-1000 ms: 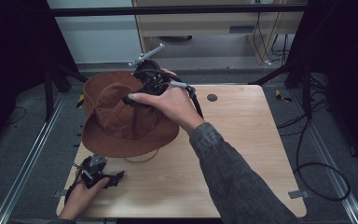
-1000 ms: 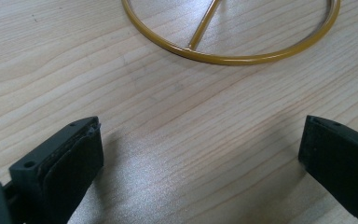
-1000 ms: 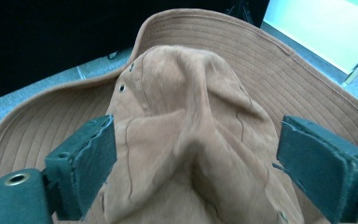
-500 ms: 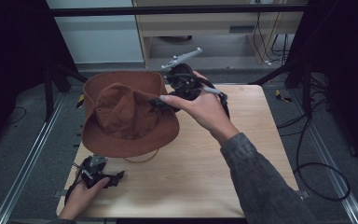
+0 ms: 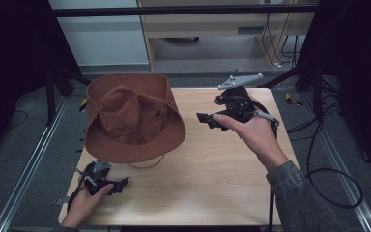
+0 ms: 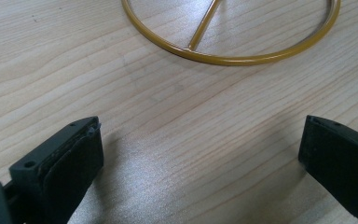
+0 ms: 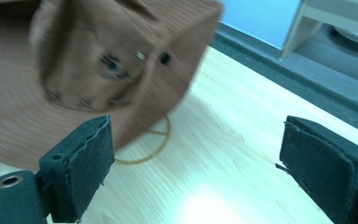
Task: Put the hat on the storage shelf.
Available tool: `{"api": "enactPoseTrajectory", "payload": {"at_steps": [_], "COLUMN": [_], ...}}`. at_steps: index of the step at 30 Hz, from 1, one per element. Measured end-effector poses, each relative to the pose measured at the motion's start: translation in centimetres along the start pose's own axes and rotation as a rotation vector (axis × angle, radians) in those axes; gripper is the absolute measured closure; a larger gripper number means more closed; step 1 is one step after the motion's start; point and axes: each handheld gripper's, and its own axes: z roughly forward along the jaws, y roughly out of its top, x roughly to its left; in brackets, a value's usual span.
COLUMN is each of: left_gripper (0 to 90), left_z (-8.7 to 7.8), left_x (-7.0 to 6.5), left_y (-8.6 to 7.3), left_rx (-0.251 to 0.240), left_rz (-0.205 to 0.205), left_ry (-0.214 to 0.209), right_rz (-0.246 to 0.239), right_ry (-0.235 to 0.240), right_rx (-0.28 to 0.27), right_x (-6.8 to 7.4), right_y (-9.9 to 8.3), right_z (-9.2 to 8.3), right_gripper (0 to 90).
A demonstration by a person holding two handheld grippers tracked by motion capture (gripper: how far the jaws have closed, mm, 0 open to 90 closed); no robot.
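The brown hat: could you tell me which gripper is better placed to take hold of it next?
Probably the right gripper: it is raised beside the brown hat, open, jaws pointing at the crown. The left gripper lies low on the table, facing the gold ring.

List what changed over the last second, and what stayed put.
The right gripper let go of the brown hat and drew back to the right, jaws open and empty above the table. The hat sits on its gold ring stand. The left gripper stayed low at the near-left, open.
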Motion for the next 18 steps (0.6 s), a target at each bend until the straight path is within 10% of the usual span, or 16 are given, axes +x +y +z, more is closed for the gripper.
{"api": "enactPoseTrajectory", "payload": {"at_steps": [18], "left_gripper": [0.0], "left_z": [0.0], "left_x": [-0.1], "left_y": [0.0], "left_rx": [0.0], "left_rz": [-0.003], "left_ry": [0.0], "right_rz": [0.032], "right_ry": [-0.05], "right_rx": [0.059], "right_x": [-2.2], "right_y": [-9.0], "right_z": [0.7], "right_gripper": [9.1]}}
